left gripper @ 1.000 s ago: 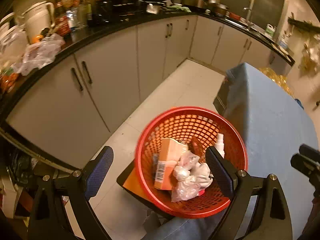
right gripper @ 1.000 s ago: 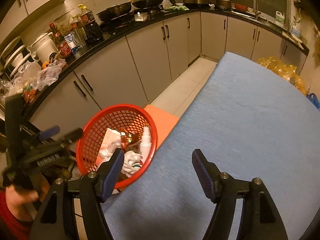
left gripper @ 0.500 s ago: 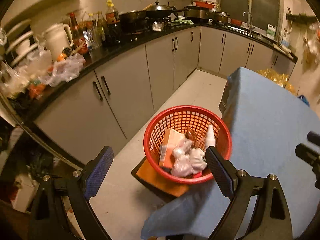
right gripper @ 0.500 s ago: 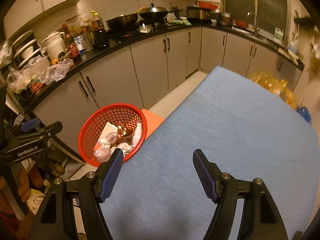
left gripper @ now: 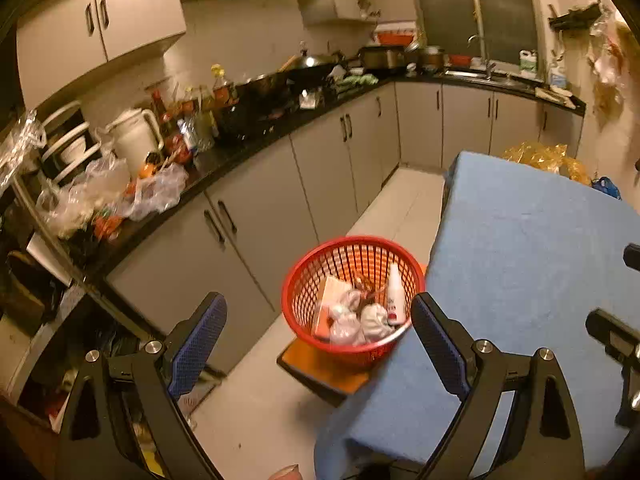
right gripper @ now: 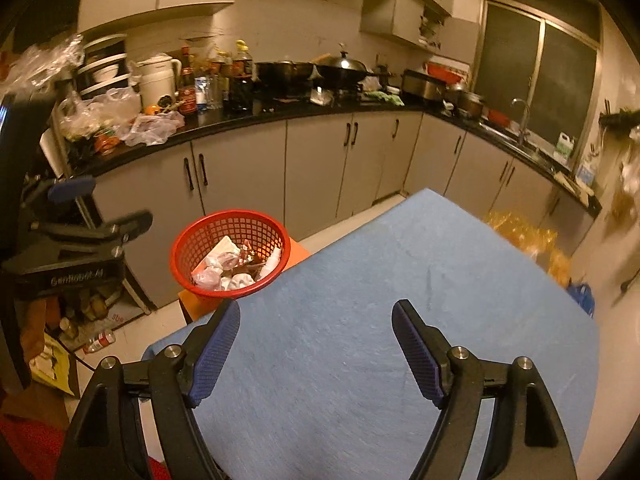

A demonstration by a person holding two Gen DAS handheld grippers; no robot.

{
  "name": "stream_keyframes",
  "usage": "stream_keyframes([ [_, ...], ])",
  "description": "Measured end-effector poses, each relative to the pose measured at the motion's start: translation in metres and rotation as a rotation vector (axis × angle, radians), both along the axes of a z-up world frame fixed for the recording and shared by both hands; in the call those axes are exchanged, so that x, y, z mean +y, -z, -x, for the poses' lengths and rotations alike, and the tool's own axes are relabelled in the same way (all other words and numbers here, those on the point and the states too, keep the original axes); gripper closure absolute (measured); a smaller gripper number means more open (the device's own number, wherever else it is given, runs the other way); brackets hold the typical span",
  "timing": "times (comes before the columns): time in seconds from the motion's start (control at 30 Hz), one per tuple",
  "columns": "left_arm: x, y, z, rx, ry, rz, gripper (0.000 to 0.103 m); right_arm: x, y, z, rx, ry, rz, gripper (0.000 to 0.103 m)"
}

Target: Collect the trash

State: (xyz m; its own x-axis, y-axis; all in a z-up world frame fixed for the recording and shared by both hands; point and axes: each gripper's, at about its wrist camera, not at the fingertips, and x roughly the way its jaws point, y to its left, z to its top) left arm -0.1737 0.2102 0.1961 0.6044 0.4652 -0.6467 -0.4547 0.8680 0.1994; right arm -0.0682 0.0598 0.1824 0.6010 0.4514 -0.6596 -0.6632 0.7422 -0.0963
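A red mesh basket point(left gripper: 298, 292) stands on an orange stool point(left gripper: 320, 372) beside the blue-covered table point(left gripper: 532, 248). It holds crumpled tissues point(left gripper: 352, 320), an orange carton point(left gripper: 328, 300) and a small white bottle point(left gripper: 394, 292). The basket also shows in the right wrist view point(right gripper: 184, 248). My left gripper point(left gripper: 318, 338) is open and empty, held high and back from the basket. My right gripper point(right gripper: 316, 344) is open and empty above the bare blue tabletop point(right gripper: 400, 280).
A black counter point(right gripper: 224, 124) with bottles, pots and plastic bags runs along grey cabinets point(right gripper: 320, 168) on the left and far side. Yellow plastic bags point(right gripper: 524, 232) lie past the table's far end. Clutter sits on the floor at lower left point(right gripper: 92, 336).
Both grippers have risen and drawn back from the basket, which now looks smaller and farther. Both stay open and empty.
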Motion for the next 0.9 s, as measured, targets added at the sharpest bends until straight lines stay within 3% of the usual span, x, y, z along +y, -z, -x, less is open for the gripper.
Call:
stream_keyframes([
  [0.23, -0.014, 0.002, 0.006, 0.039, -0.07, 0.0, 0.011, -0.014, -0.003, 0.013, -0.02, -0.042, -0.002, 0.021],
  [0.9, -0.008, 0.015, 0.004, 0.055, -0.064, 0.029, 0.011, -0.012, 0.005, 0.019, 0.004, -0.054, 0.031, 0.02],
])
